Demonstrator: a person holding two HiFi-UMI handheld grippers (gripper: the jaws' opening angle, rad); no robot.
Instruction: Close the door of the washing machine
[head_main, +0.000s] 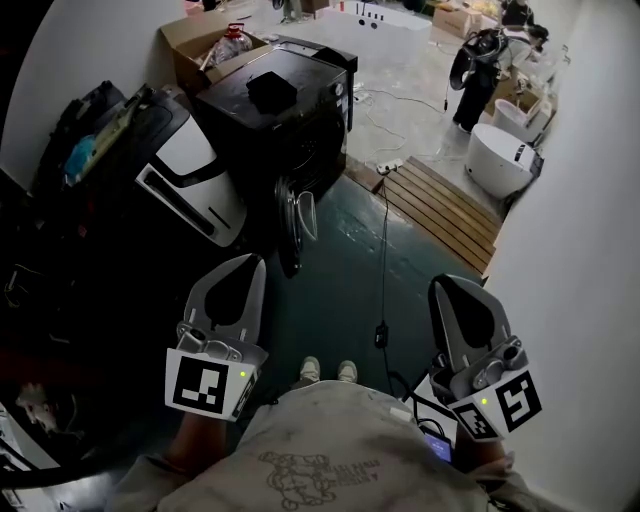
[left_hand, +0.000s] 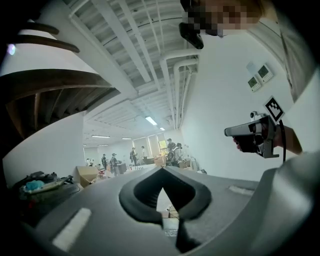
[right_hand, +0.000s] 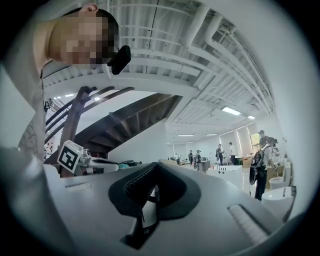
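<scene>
The washing machine (head_main: 275, 125) is seen only in the head view. It is a dark box standing on the green floor (head_main: 345, 285), ahead of the shoes (head_main: 326, 370) and somewhat to the left. Its door (head_main: 292, 228) hangs open at the front lower corner, swung outward and shown nearly edge-on, so the task is judged not yet begun.

Both tools are held low and close to the body, well apart from the door. This is most likely because the machine is out of reach from this standing place. The left gripper (head_main: 253, 266) is pointed roughly toward the door, and the right gripper (head_main: 441, 288) is kept off to the side. A cable (head_main: 383, 255) is laid along the floor between the feet and a wooden platform (head_main: 440, 205), and it could be caught underfoot on the approach.

Neither machine nor door is shown in the gripper views. They are aimed outward and upward, and a pipe-lined ceiling, a staircase (right_hand: 125, 117) and distant people are shown instead. What they do settle is the state of the fingers. In the left gripper view the left gripper (left_hand: 162, 171) is seen with its fingers brought together at the tips and nothing between them. The same is seen of the right gripper (right_hand: 157, 166) in its own view. Each tool is also caught in the other's view.
</scene>
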